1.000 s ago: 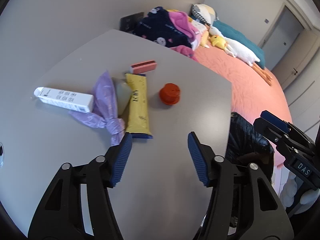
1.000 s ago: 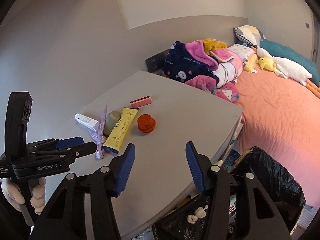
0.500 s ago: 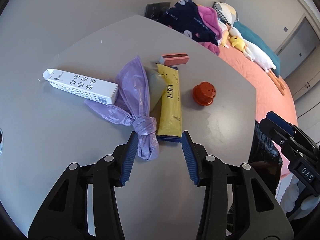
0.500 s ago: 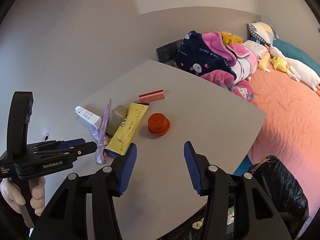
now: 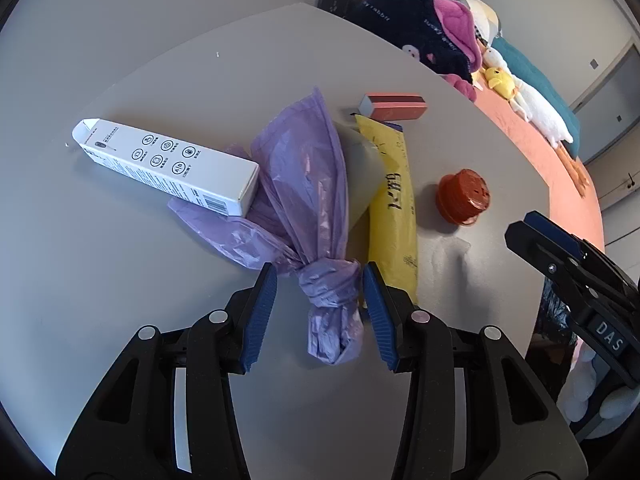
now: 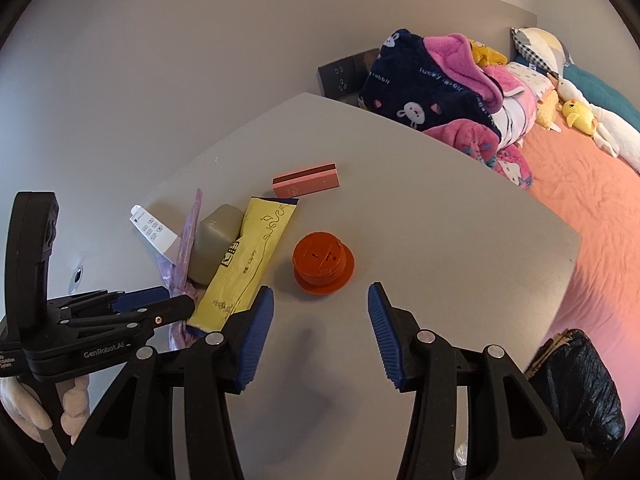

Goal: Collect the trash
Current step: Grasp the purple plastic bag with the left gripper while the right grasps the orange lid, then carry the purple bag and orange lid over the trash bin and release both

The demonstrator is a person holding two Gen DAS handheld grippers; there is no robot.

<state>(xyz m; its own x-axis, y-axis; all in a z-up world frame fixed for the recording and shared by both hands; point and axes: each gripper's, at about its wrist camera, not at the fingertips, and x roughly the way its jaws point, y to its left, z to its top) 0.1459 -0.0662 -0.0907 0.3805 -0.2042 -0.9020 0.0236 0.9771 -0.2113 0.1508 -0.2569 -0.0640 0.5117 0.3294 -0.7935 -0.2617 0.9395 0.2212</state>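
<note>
Knotted purple bag (image 5: 320,240) between open left gripper (image 5: 320,292) fingers, untouched

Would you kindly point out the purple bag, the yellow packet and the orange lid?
purple bag (image 5: 328,280): left wrist view, on its knot.
yellow packet (image 5: 394,196): left wrist view, on its printed middle.
orange lid (image 6: 322,258): right wrist view, on its top face.

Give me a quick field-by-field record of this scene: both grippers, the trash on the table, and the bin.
left gripper: open, jaws on either side of the purple bag's knot
right gripper: open, holding nothing, near orange lid
table trash: white box, yellow packet, pink box
black bin bag: beside the table edge
</note>
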